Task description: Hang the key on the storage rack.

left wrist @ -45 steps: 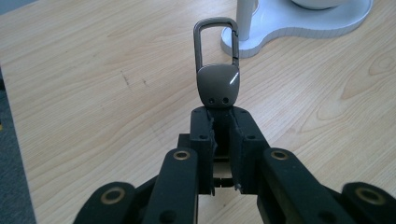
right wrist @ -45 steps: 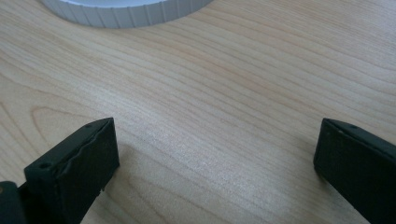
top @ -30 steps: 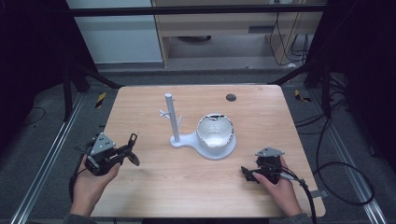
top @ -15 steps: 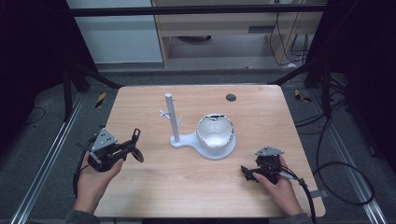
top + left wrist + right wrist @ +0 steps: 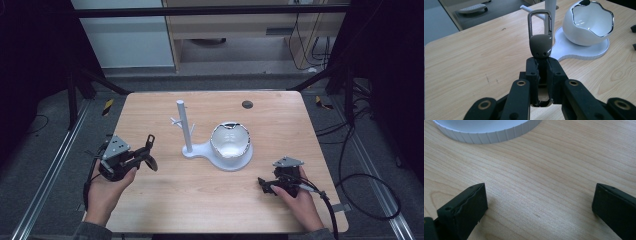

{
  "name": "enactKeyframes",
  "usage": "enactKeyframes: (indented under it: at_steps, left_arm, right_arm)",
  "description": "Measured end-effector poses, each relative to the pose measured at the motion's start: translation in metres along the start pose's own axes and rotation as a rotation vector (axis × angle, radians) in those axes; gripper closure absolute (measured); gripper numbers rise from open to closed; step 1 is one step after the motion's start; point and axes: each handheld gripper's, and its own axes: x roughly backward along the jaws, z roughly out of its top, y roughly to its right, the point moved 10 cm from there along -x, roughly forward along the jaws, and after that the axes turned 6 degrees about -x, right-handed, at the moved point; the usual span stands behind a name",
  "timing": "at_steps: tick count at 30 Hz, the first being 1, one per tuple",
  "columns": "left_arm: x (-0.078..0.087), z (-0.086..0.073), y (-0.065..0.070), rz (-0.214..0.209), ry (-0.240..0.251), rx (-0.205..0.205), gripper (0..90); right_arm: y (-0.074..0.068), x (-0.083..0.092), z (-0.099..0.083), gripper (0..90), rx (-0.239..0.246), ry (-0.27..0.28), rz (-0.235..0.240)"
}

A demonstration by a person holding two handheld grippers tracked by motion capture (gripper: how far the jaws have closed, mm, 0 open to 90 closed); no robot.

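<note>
Resting low at the near right of the table [image 5: 165, 195], the right gripper [image 5: 270, 184] is seen with its jaws spread wide and nothing between them, bare wood under it and the ribbed edge of the white stand base [image 5: 499, 133] just beyond. At the near left, the left gripper [image 5: 543, 68] is clamped tight on a dark metal carabiner clip [image 5: 540, 35], which is held upright above the jaws with its loop pointed away toward the post. Farther in, at mid-table, the white post [image 5: 184, 125] with its small pegs [image 5: 176, 121] is left bare, and the white bowl [image 5: 230, 140] on the same base looks empty. So the pick-up appears done; hanging or dropping the clip is judged to remain. Far right, a small dark disc [image 5: 247, 104] lies untouched.
</note>
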Motion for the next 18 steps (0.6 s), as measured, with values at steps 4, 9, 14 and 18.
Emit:
enactKeyframes:
  at_steps: [4,9,14,18]
  left_arm:
    - [0.0,0.004,0.003,-0.007,0.003,-0.006,80.4]
    - [-0.002,0.008,0.004,-0.005,0.013,-0.005,80.4]
    - [-0.006,0.016,0.006,-0.004,0.036,0.003,80.4]
    - [-0.009,0.023,0.008,0.0,0.047,-0.004,80.5]
  right_arm:
    - [0.0,0.0,0.0,0.4,0.0,0.0,0.0]
    - [0.0,0.0,0.0,0.5,0.0,0.0,0.0]
    - [0.0,0.0,0.0,0.5,-0.001,0.0,-0.001]
    - [0.0,0.0,0.0,0.5,0.0,0.0,0.0]
